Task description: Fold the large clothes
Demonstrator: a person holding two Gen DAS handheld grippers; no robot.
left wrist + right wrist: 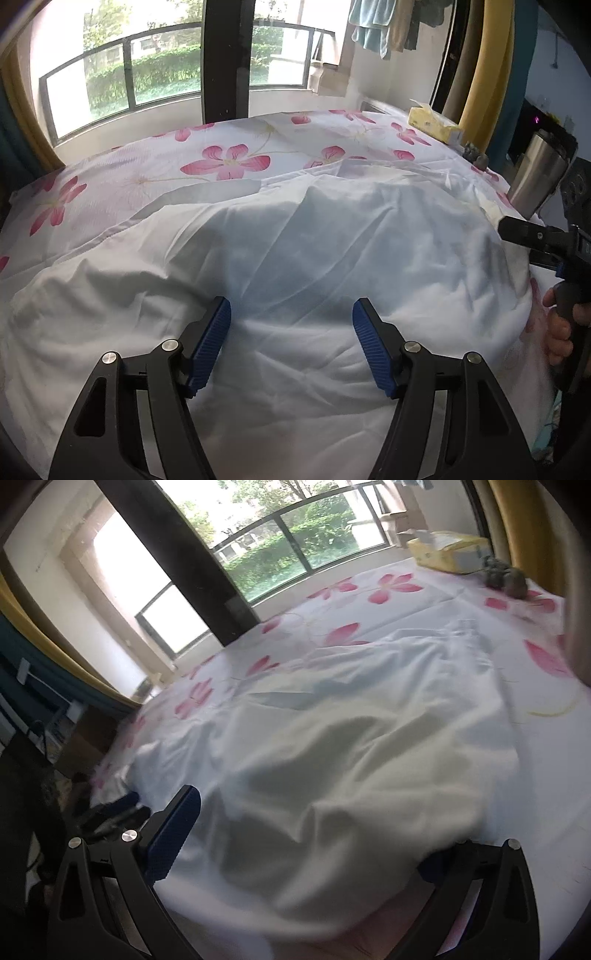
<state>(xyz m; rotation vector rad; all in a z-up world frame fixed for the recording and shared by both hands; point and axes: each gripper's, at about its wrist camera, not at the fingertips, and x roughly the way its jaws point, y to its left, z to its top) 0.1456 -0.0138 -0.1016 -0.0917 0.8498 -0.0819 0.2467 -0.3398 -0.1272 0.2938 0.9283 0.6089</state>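
Observation:
A large white garment (314,258) lies crumpled on a bed with a white sheet with pink flowers (225,162). My left gripper (291,343) is open, its blue pads (212,343) spread just above the garment's near part. My right gripper shows in the left wrist view (517,230) at the garment's right edge, held in a hand. In the right wrist view the right gripper (306,845) is open wide with the white garment (332,738) bulging between its fingers; its right pad is mostly hidden by cloth.
A yellow tissue box (434,125) and a small dark object (506,578) sit at the bed's far right. A steel tumbler (535,170) stands at the right edge. A window (155,74) is behind the bed, with hanging clothes (384,26) at the upper right.

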